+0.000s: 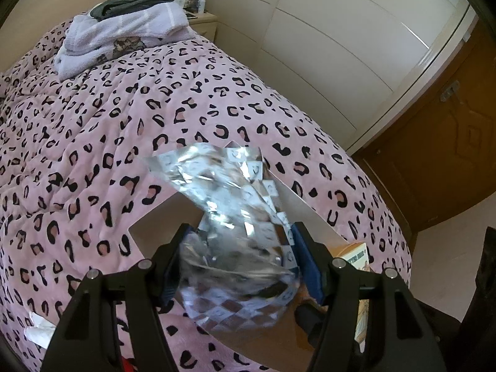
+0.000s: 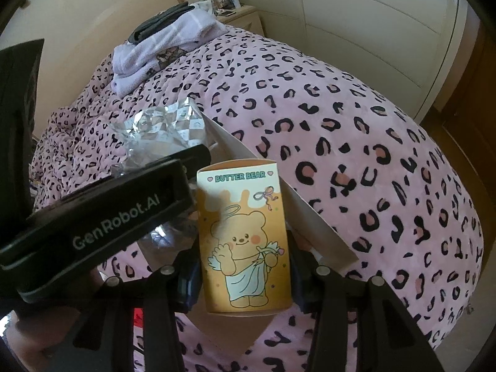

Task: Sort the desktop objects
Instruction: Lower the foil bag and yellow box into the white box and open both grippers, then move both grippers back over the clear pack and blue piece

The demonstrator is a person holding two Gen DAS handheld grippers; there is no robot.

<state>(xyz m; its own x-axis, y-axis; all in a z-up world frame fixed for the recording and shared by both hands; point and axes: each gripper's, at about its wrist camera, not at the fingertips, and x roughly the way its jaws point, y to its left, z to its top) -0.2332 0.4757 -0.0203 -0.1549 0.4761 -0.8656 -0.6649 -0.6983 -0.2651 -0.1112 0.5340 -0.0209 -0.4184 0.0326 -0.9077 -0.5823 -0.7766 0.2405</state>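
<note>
Left gripper (image 1: 238,254): jaws closed onto a crinkled silver foil bag (image 1: 235,217), checker-printed, held up over a white-walled open box (image 1: 297,201) on the bed. Contents of box not clear; brown inner floor shows. Right gripper (image 2: 245,266): jaws clamped on a Butter Bear carton (image 2: 245,241), upright, orange with a bear print, just beside the box's white wall (image 2: 279,198). Foil bag (image 2: 161,133) sits left of the carton in the right view, partly behind the left gripper's body.

Surface: bed with pink leopard-print blanket (image 1: 124,117). Folded lavender towels (image 1: 124,37) with dark clothing on top at the far end, well apart from the box. Nightstand (image 1: 204,21) with bottles beyond. White wardrobe panels (image 1: 341,46) and a wooden door (image 1: 449,142) on the right. Blanket right of the box is bare.
</note>
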